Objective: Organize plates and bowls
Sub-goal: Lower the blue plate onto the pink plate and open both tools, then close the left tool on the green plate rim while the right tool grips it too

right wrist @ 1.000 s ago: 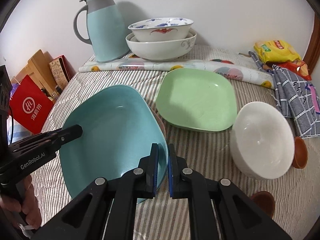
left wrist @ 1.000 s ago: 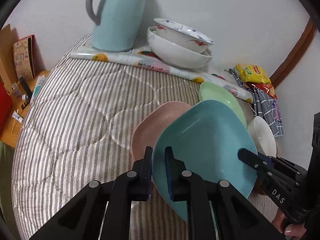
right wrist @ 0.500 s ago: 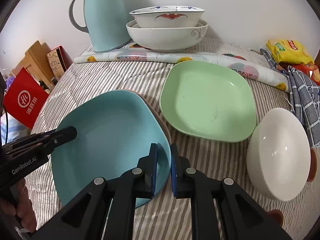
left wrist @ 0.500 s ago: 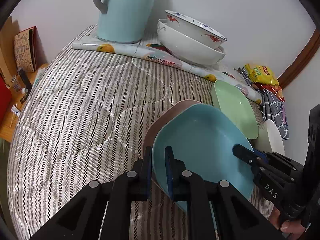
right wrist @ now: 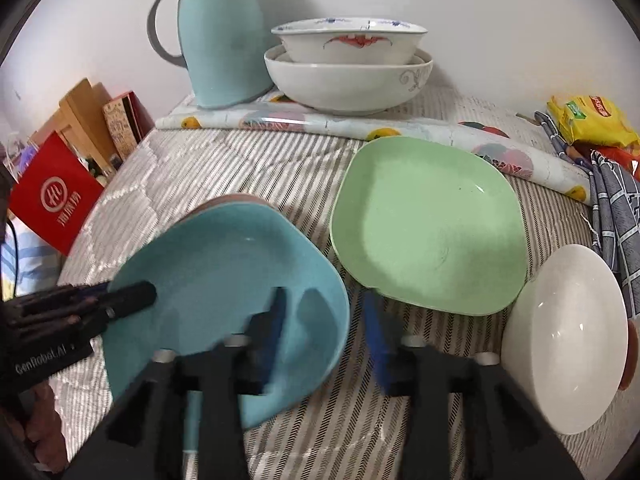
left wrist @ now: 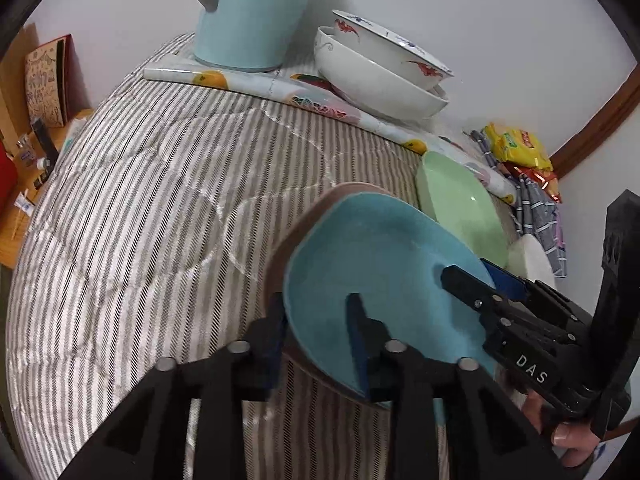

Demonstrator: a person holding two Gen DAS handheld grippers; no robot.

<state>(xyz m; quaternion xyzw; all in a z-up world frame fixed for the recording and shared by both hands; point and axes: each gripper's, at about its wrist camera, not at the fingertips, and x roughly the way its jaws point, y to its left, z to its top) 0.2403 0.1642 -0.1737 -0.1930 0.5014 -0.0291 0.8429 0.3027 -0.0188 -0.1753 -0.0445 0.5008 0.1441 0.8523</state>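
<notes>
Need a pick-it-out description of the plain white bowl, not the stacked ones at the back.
Start at the striped quilt and go to its right side, in front of the checked cloth. Just right of the green plate lies the plain white bowl, tipped on its side. Unlike the two nested bowls by the blue jug, it has no painted pattern and sits alone.

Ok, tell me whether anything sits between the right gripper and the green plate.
Nothing visible does. The right gripper is open astride the blue plate's rim, and only striped cover separates it from the green plate. The white bowl sits further right.
</notes>
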